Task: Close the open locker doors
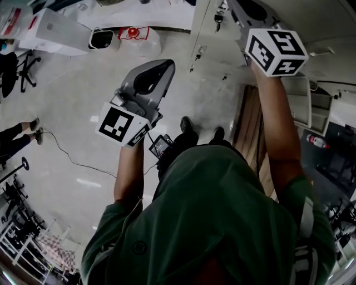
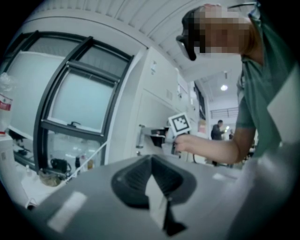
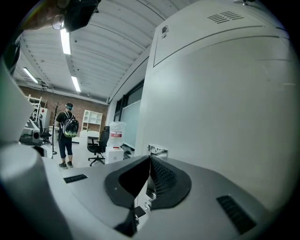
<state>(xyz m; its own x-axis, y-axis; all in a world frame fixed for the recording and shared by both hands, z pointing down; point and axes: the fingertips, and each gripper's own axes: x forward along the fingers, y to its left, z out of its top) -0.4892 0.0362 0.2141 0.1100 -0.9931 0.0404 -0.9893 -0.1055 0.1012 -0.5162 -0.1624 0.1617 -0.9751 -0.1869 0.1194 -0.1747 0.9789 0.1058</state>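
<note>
A tall white locker door (image 3: 220, 108) with vent slots near its top fills the right half of the right gripper view. A small metal latch (image 3: 158, 150) sticks out from it just past my right gripper (image 3: 150, 160), which is shut with nothing in it. In the head view the right gripper (image 1: 253, 14) is raised high against the white lockers (image 1: 334, 53). My left gripper (image 2: 151, 158) is shut and empty, held back at chest height (image 1: 158, 69). It looks along the locker row (image 2: 157, 105) at the right gripper (image 2: 149, 135), whose tips are at a locker front.
A big dark-framed window (image 2: 75, 103) lies left of the lockers. A person with a backpack (image 3: 68, 129), an office chair (image 3: 99, 143) and a water bottle stand (image 3: 116, 133) are down the room. A cable (image 1: 72, 158) crosses the floor; a wooden panel (image 1: 250, 131) stands by my right arm.
</note>
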